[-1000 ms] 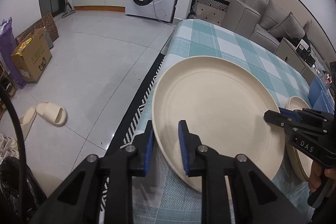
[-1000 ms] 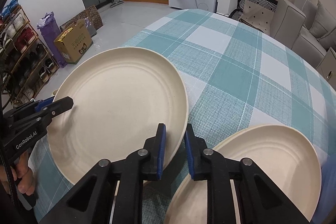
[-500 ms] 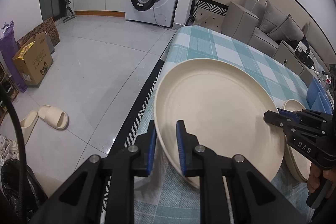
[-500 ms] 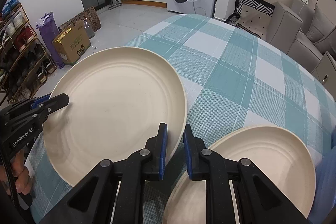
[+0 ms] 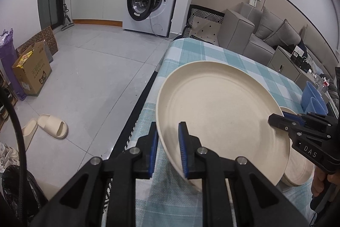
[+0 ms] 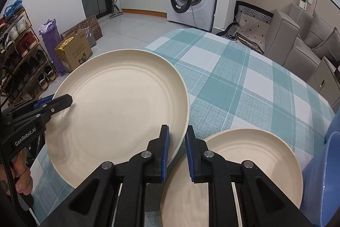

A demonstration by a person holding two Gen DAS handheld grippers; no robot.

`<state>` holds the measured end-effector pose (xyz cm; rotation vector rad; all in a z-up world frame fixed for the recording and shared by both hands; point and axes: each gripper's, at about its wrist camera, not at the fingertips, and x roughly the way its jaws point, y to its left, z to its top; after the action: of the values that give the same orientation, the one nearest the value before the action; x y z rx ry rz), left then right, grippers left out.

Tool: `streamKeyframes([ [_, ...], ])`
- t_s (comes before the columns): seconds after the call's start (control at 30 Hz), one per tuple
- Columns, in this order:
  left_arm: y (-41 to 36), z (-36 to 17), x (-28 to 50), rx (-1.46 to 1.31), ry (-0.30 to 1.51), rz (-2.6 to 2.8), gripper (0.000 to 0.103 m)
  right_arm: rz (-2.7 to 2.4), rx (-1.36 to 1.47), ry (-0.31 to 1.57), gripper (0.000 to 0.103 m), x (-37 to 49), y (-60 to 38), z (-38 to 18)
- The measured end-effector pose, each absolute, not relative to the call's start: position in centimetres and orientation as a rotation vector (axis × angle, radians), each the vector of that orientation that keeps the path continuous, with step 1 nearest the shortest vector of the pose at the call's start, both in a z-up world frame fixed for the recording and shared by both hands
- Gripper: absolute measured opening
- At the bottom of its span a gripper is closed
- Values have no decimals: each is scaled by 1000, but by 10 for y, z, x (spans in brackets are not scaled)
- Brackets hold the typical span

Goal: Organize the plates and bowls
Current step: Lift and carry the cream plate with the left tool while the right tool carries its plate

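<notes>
Big plate point(image 6: 119, 107) lifted off checked tablecloth point(image 6: 244, 86), tilted; left gripper point(image 5: 169, 149) and right gripper point(image 6: 176, 150) each clamp opposite rims, sharing weight. Probably headed for second plate point(image 6: 250, 159) alongside, to stack.

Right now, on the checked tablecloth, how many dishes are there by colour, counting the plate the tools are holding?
Round cream plates: 2, the large cream plate held at its rim by both tools, and the smaller cream plate lying on the teal checked tablecloth.
Blue bowls: 2, partly out of view at the right edge.
Total: 4 dishes.
</notes>
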<state>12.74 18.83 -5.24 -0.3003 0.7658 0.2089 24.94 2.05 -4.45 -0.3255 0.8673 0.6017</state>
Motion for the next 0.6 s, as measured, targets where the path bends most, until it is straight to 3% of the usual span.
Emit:
streamKeyframes([
  [0.6,120,-28,130,-193,747,79,17,490,-272,831,16,220,-64,-15],
])
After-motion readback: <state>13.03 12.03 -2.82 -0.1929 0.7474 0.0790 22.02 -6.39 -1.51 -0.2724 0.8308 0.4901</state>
